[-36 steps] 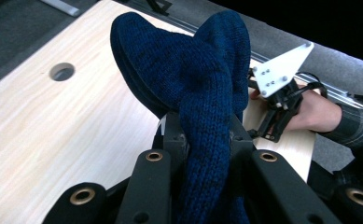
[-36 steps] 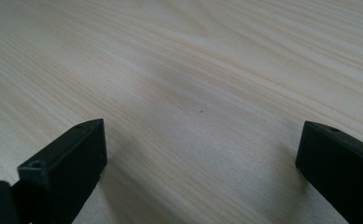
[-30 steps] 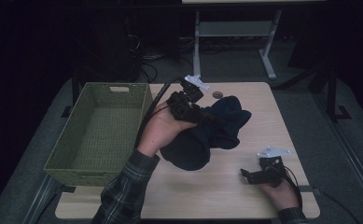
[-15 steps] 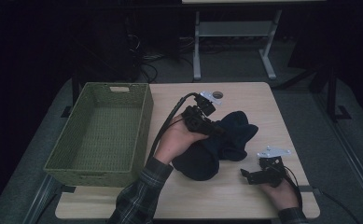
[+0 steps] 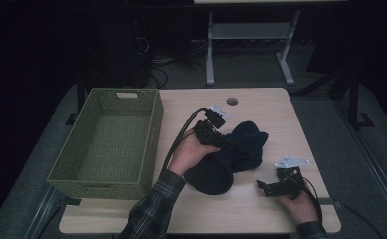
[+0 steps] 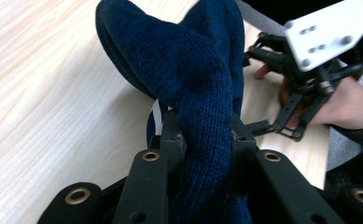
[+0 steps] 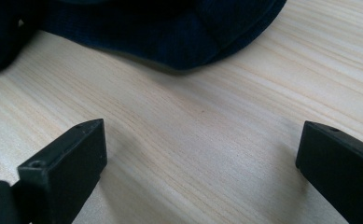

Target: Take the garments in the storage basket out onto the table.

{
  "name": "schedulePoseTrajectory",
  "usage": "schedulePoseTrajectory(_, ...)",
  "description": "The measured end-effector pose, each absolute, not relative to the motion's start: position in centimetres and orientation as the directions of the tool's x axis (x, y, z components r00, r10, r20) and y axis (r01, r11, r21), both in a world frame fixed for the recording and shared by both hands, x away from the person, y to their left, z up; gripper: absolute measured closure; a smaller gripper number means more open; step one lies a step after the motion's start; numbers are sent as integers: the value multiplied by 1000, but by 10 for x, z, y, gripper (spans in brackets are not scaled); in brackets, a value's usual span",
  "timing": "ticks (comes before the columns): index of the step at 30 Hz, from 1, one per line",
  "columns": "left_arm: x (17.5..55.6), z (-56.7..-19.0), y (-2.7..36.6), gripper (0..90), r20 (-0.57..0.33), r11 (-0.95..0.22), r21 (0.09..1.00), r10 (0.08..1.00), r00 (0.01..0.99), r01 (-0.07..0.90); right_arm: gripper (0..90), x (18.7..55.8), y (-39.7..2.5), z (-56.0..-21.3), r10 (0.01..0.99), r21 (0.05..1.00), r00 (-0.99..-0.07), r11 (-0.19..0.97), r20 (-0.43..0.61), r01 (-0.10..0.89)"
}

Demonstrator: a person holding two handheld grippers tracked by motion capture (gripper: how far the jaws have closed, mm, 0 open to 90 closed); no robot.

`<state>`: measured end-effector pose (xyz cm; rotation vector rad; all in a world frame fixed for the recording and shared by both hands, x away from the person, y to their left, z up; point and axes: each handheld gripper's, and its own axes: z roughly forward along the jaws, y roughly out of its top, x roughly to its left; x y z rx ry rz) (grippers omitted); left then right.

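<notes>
Left tongs pinching a fold of the dark blue knit hat, hat lying mid-surface; right tongs spread wide, low over bare wood just beside the hat's edge; green woven basket at left

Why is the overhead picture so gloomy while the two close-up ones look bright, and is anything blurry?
High view: dim, the room black beyond the table, the dark blue knit hat nearly a silhouette. Left gripper view: bright wood, sharp knit texture on the hat pinched in the left claw; the nearest black links slightly soft. Right gripper view: evenly lit, the open right claw casting soft shadows, the hat's edge blurred.
</notes>
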<state>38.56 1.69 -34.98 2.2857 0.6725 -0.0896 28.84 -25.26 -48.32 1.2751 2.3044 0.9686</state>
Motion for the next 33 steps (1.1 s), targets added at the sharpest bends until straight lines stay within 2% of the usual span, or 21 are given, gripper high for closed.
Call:
schedulePoseTrajectory(17,411,-386,31,625,-212,-611,590,514,831,528,15,288,-253,-483,839,700,-543,367,35,612)
schedulePoseTrajectory(21,413,-391,32,564,-204,-612,586,523,827,532,15,288,-252,-483,841,701,-540,363,39,614)
schedulePoseTrajectory(25,414,-393,32,459,-184,-618,581,534,825,529,15,288,-253,-483,839,700,-543,367,35,613)
schedulePoseTrajectory(30,413,-390,34,306,-114,-633,594,544,831,496,15,288,-252,-483,840,701,-541,364,38,614)
schedulePoseTrajectory(33,414,-386,38,267,-103,-622,605,558,823,498,15,288,-252,-483,839,700,-542,366,37,613)
